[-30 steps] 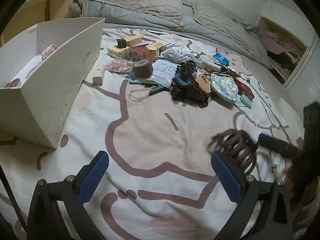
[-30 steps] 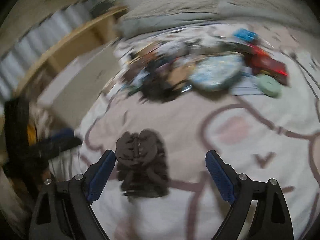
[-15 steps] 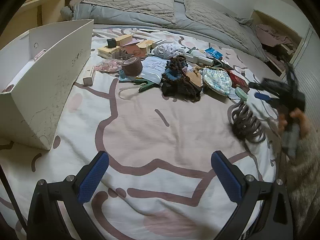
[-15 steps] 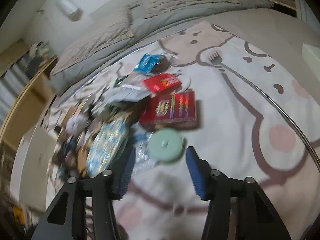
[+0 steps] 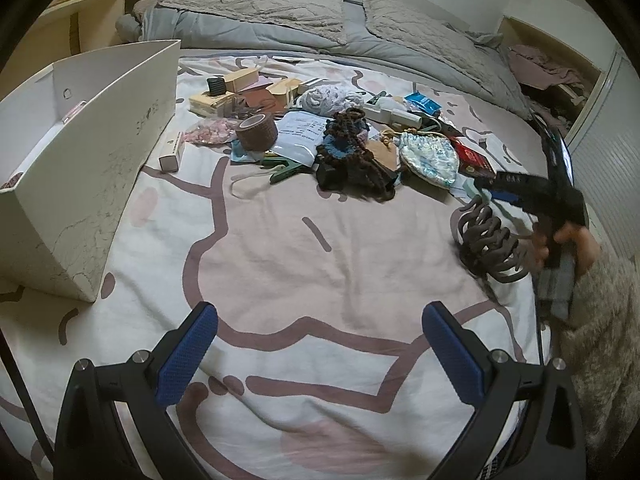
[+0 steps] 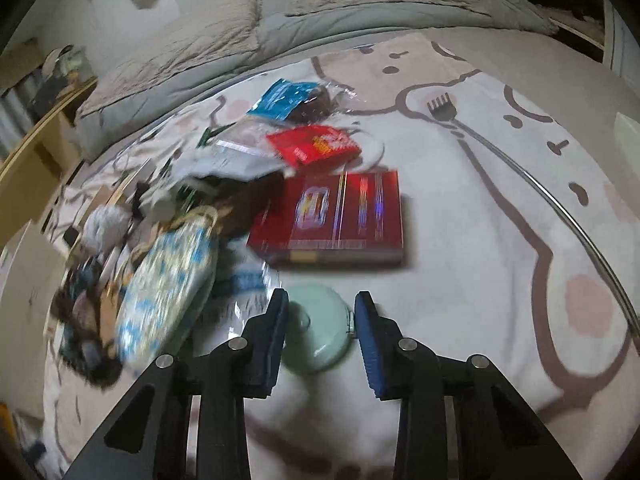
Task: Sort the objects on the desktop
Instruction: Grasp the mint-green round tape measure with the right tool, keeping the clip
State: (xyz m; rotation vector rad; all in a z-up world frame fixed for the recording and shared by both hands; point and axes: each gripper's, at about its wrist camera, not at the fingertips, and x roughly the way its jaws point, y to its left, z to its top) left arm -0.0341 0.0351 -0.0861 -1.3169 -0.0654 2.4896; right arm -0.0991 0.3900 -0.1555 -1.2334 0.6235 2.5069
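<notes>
The right gripper (jaws just closing) now straddles the green case, claw clip dropped; left gripper gapes empty.

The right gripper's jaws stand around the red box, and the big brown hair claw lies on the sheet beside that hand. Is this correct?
Not quite. In the right wrist view the right gripper has its jaws around the round mint-green case, not the red box beyond it. The rest is right.

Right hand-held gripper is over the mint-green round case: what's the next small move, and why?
Probably finish closing. The right hand-held gripper has just been closing and its jaws flank the mint-green round case, which lies on the bedspread between them; a gap shows at the right pad, so no grip yet.
</notes>
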